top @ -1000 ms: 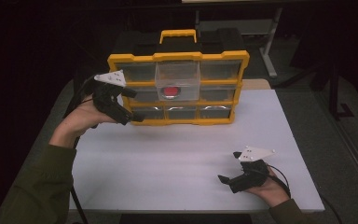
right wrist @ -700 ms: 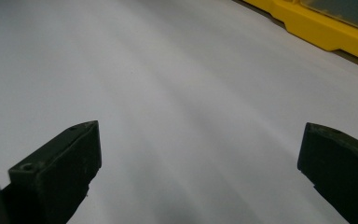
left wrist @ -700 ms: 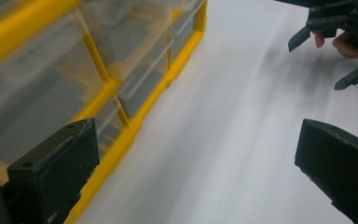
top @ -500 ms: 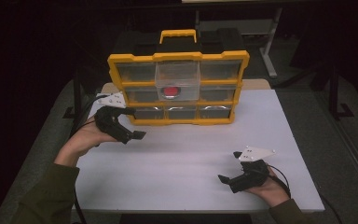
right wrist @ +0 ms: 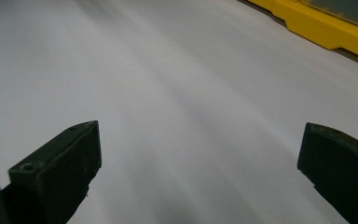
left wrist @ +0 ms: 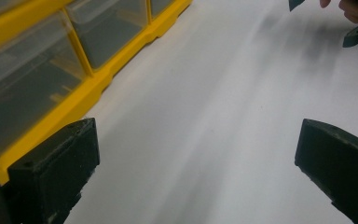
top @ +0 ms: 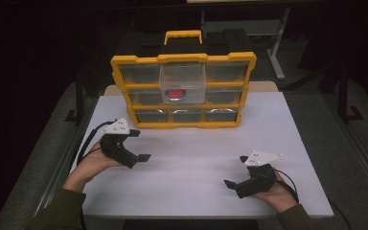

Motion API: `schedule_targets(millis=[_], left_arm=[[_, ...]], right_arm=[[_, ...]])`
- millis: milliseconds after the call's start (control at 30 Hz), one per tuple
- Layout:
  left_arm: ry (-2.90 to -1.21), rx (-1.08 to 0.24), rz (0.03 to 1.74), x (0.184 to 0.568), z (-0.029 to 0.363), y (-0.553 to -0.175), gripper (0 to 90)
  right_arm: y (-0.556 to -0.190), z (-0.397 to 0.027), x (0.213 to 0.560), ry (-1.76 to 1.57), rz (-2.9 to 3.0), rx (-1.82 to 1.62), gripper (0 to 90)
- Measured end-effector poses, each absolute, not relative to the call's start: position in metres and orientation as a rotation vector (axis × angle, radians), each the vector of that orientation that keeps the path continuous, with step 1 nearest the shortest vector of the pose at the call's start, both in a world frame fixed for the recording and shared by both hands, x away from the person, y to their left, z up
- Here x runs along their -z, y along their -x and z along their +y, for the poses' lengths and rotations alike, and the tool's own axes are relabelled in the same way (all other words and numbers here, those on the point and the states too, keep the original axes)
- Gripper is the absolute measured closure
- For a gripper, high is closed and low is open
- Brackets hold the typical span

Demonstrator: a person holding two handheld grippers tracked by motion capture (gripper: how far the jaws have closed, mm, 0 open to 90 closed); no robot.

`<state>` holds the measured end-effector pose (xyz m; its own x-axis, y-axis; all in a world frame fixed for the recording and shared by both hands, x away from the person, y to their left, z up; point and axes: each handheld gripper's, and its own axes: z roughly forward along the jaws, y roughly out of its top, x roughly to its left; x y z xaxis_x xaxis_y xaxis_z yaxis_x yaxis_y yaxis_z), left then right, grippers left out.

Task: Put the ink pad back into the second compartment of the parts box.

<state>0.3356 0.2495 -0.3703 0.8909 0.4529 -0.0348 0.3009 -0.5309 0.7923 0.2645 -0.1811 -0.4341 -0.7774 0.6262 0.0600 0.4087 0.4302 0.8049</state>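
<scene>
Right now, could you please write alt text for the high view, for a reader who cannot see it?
A yellow plastic organiser with clear drawers stands at the back of a white table; one middle drawer holds a red object. In front, hands hold the open left gripper and right gripper, both empty.

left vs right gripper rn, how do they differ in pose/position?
The left gripper sits near the yellow organizer, just off its lower left corner; the right gripper sits farther from it, toward the table's near edge. In the high view the left gripper's jaws point right, the right gripper's point left, so they face each other. Shared: both open, empty, low over the white tabletop.
</scene>
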Motion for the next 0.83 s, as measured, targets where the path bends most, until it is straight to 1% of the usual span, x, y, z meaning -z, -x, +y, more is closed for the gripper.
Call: schedule_targets(millis=[433,667,833], left_arm=[[-2.134,-0.224,0.569,0.405,0.255,-0.313,0.0],[-2.092,-0.26,0.595,0.422,0.261,-0.303,0.0],[-2.084,-0.243,0.611,0.428,0.264,-0.3,0.0]], right_arm=[[-0.265,-0.182,0.435,-0.902,2.438,-1.266,0.0],[-0.265,-0.182,0.436,-0.906,2.44,-1.258,0.0],[-0.266,-0.182,0.437,-0.904,2.446,-1.251,0.0]])
